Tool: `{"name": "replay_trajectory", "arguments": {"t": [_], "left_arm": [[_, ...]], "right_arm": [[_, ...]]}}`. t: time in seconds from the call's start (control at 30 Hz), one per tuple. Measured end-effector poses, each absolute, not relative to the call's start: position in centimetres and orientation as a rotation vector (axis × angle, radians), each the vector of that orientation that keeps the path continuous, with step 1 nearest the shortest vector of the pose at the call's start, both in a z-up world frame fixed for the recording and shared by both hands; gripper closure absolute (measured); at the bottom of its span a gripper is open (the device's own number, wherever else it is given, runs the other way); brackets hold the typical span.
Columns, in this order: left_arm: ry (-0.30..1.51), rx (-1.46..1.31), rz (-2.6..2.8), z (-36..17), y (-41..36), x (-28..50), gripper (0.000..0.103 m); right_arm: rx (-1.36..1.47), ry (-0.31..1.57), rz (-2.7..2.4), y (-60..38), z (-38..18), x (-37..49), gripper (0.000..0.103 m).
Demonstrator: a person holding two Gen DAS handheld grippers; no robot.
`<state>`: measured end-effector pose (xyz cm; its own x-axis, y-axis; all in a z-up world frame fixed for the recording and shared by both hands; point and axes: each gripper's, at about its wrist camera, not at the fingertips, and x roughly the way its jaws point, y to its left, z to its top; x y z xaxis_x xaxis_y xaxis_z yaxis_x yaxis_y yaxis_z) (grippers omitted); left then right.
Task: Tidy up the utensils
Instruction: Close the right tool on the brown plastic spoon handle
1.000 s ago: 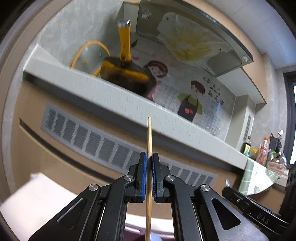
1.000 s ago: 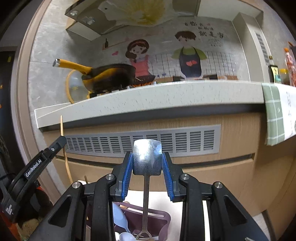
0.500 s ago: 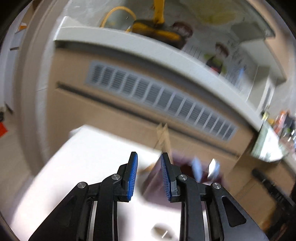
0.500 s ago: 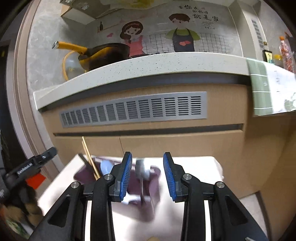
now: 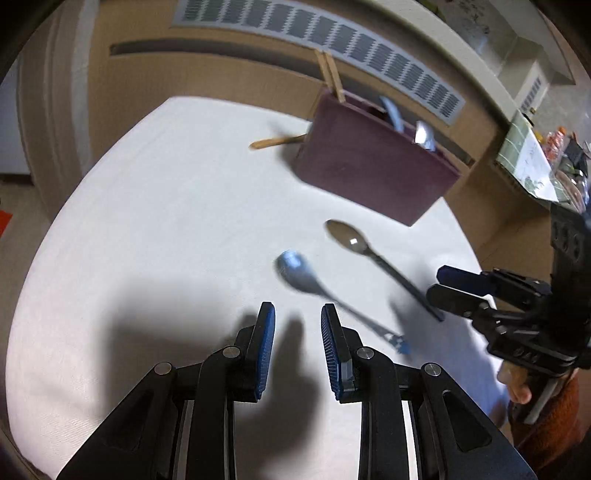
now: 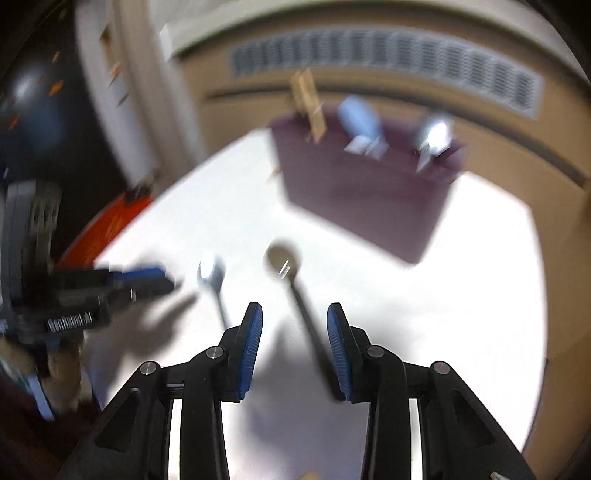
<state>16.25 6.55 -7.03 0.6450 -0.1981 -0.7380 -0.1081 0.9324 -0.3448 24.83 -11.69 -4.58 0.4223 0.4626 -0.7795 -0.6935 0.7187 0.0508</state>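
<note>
A dark purple utensil holder (image 5: 373, 166) (image 6: 369, 192) stands at the far side of the white table (image 5: 147, 221), with wooden chopsticks (image 5: 332, 79), a blue spoon and a shiny metal utensil (image 5: 423, 134) standing in it. On the table lie a blue spoon (image 5: 295, 267) (image 6: 211, 273) and a dark-handled metal spoon (image 5: 349, 238) (image 6: 282, 258). My left gripper (image 5: 297, 314) (image 6: 166, 278) is open and empty, just short of the blue spoon. My right gripper (image 6: 294, 317) (image 5: 439, 284) is open, and the dark spoon's handle runs between its jaws, untouched.
A single wooden stick (image 5: 277, 141) lies on the table left of the holder. Behind the table runs a wooden cabinet front with a vent grille (image 5: 332, 33). A person's hand (image 5: 517, 387) and orange sleeve are at the right edge.
The left gripper let go of a chopstick and the right of a metal utensil; both now stand in the holder. Both grippers opened and swung down towards the table.
</note>
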Motion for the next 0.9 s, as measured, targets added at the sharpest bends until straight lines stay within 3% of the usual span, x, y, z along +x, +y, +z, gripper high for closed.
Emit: {"name": "replay_trajectory", "arguments": {"t": [0.2,0.57,0.6,0.9], "left_arm": [[0.897,-0.383,0.0,-7.8,8.2,16.1,0.076],[0.94,-0.38,-0.076,-8.4,6.9,17.1,0.076],[0.941,-0.377,-0.077,-8.4,6.7,17.2,0.076],[0.947,-0.329,-0.136,-7.7,3.8,18.2,0.076]], "right_arm": [[-0.464,0.862,0.726,-8.4,-7.1,26.9,0.069],[-0.466,0.869,0.765,-4.8,-7.8,30.5,0.07],[-0.46,0.865,0.759,-5.0,-7.8,30.4,0.075],[-0.249,0.887,0.555,-12.9,-6.8,29.9,0.075]]}}
